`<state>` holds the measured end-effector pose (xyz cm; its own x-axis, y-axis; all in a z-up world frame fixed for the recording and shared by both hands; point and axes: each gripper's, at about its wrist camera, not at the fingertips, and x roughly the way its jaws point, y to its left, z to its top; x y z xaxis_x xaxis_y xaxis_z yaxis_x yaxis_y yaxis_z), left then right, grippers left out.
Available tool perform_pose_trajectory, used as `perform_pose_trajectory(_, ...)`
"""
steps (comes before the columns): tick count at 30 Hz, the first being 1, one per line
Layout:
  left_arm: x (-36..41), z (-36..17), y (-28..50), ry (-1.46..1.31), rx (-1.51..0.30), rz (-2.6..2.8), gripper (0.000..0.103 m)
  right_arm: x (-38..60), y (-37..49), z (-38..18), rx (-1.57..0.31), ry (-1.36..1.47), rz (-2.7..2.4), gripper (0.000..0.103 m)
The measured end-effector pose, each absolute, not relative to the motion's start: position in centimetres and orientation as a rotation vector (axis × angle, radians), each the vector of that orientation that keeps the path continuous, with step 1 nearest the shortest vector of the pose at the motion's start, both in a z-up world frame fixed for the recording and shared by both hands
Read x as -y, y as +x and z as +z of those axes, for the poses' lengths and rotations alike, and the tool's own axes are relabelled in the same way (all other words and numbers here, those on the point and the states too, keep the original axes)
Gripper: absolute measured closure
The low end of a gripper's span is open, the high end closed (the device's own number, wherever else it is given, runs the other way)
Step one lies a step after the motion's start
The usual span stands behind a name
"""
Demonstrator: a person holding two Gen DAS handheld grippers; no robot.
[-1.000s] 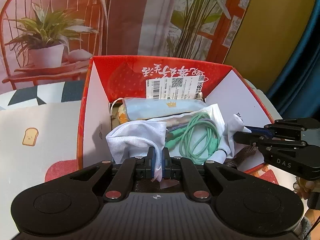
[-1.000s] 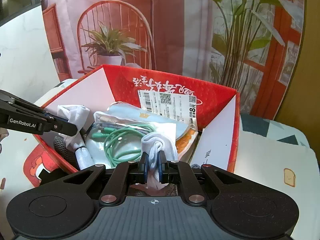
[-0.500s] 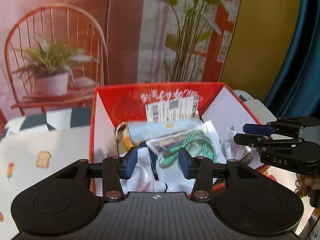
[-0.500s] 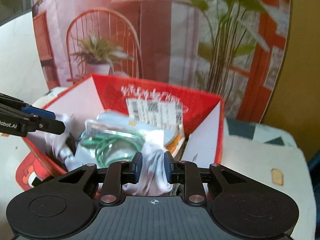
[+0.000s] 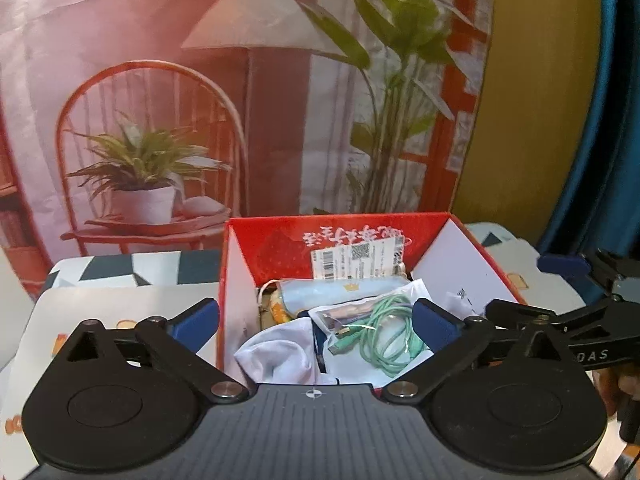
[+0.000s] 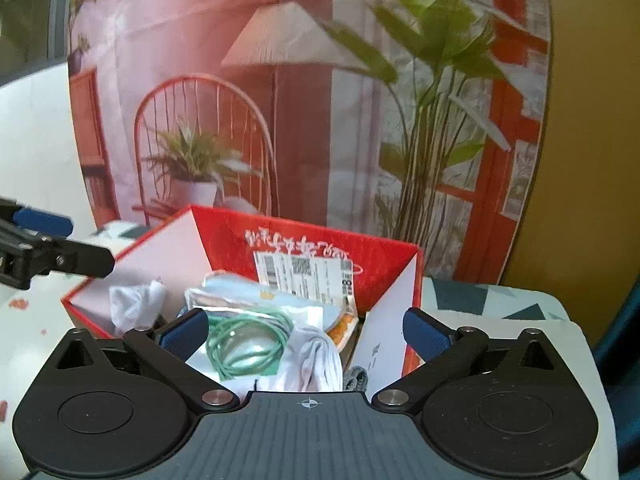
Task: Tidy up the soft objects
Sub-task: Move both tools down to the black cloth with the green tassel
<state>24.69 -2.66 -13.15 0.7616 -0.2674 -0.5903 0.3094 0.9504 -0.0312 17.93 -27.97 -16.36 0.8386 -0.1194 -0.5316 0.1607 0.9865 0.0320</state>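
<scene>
While both grippers are opening wide over the red box [image 5: 472, 240], the left gripper [image 5: 316, 322] and right gripper [image 6: 304, 330] are holding nothing, the white cloth [image 5: 280, 354] lying inside beside the green cable [image 5: 384, 332]. A second ago each was pinching that cloth. Its loose folds may be spilling over the rim, or snagging a finger [image 6: 424, 330].

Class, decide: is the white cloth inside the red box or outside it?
Inside. The white cloth lies within the red box walls beside the green cable.
</scene>
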Motion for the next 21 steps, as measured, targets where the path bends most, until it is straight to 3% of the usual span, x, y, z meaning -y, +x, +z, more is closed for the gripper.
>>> perform_pose_trajectory(13,1.3,-12.6,20.5,0.032,-0.545,-0.217,0.000,27.8,13.4,-15.3,-0.425,0.177,-0.184,0.000)
perform_pose_trajectory(21,-0.5,-15.8,18.8,0.002,-0.588,-0.188,0.000,27.0,11.2,-17.5,-0.433,0.184,-0.186,0.000)
